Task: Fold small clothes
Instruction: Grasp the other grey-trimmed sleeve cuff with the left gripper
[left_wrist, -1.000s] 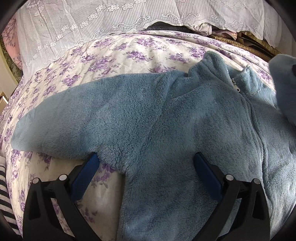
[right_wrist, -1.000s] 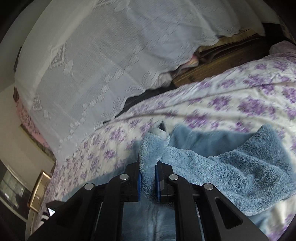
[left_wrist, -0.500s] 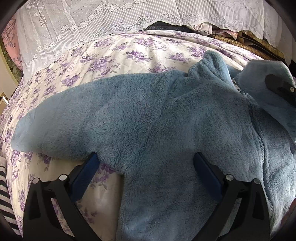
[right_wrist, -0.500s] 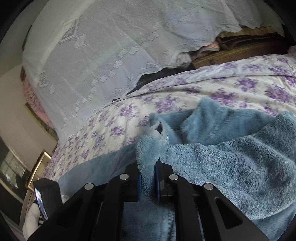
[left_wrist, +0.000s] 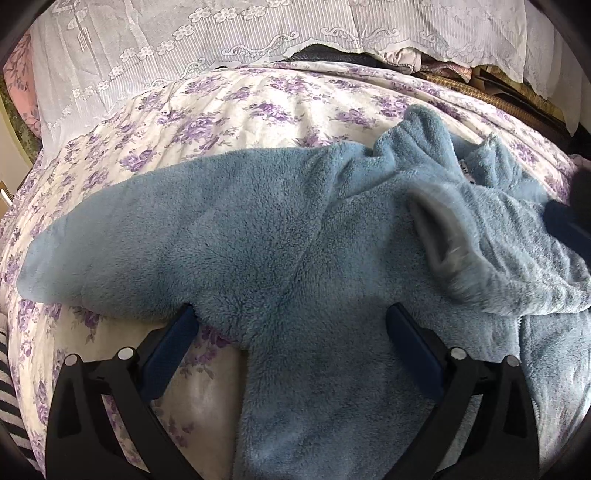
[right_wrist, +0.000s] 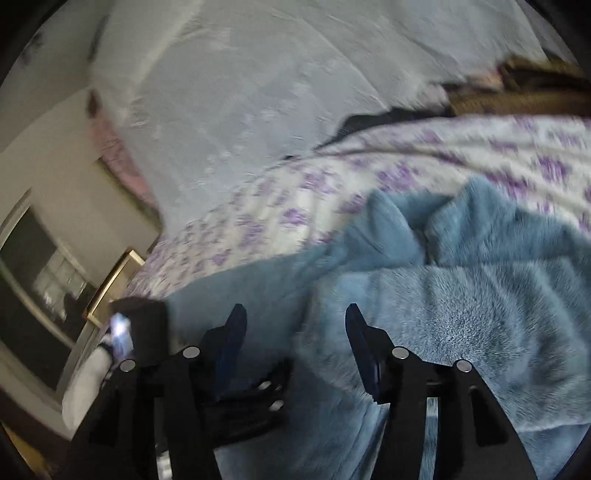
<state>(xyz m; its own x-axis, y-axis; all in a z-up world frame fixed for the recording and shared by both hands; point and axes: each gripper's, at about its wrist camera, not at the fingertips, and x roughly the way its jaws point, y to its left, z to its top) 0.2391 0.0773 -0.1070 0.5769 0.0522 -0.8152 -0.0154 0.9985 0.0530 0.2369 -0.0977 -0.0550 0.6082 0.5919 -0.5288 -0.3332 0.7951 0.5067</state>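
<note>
**Sleeve laid over the jacket front**

The blue fleece jacket (left_wrist: 295, 258) lies on the flowered bed (left_wrist: 229, 96). The left gripper (left_wrist: 291, 332) hovers spread wide at its lower edge. The right gripper (right_wrist: 295, 332) fingers have just opened, gripping nothing.

Bedroom: floral bedspread (left_wrist: 229, 99), lace curtain (left_wrist: 184, 40)

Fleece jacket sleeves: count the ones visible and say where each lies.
2. One sleeve lies stretched out flat to the left on the floral bedspread. The other sleeve is folded across the jacket's chest at right, its open cuff facing the left wrist camera.
</note>
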